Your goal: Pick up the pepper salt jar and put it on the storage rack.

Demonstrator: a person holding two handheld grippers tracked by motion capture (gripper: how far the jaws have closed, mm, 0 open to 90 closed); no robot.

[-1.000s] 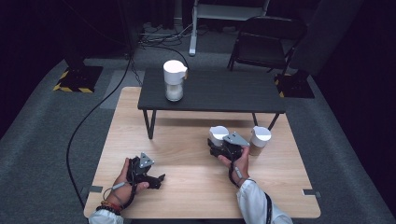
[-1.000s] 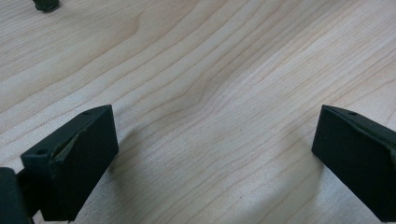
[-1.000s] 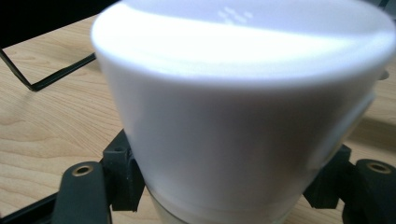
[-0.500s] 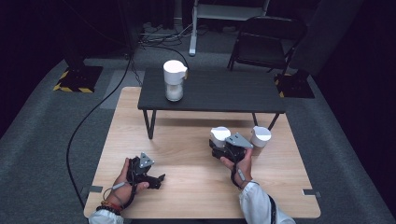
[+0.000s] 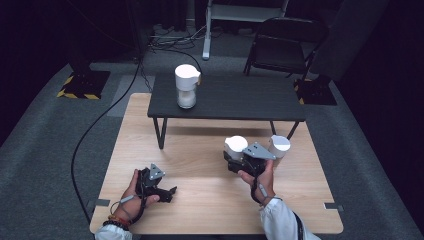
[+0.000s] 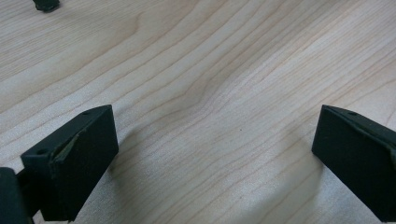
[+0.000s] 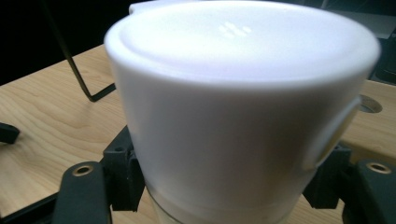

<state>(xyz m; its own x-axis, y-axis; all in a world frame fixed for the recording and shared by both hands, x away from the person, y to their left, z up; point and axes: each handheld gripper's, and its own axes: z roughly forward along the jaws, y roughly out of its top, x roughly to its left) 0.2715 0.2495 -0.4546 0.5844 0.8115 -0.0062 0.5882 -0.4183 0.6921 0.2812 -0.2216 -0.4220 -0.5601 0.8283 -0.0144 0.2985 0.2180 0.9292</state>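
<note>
the right tongs are clenched on a white cup, gripping it low on its wall so the rim stays free. in the right gripper view the cup stands upright between the two black jaws, which press on it from either side near its base, and it looks lifted a little off the wooden counter. that low side grip suits carrying it level, probably toward another cup. it sits at the 12 o'clock end of the tongs, right in their bite, toward the 3 o'clock side of the counter.

a second white cup stands just beside it at 3 o'clock, apart from the tongs. a stack of white cups stands on the dark low table at 12 o'clock, well apart, a likely place for the held cup.

the left tongs rest released near 7 o'clock on the counter; in the left gripper view the jaws stand wide over bare wood, holding nothing, seemingly parked out of the way.
</note>
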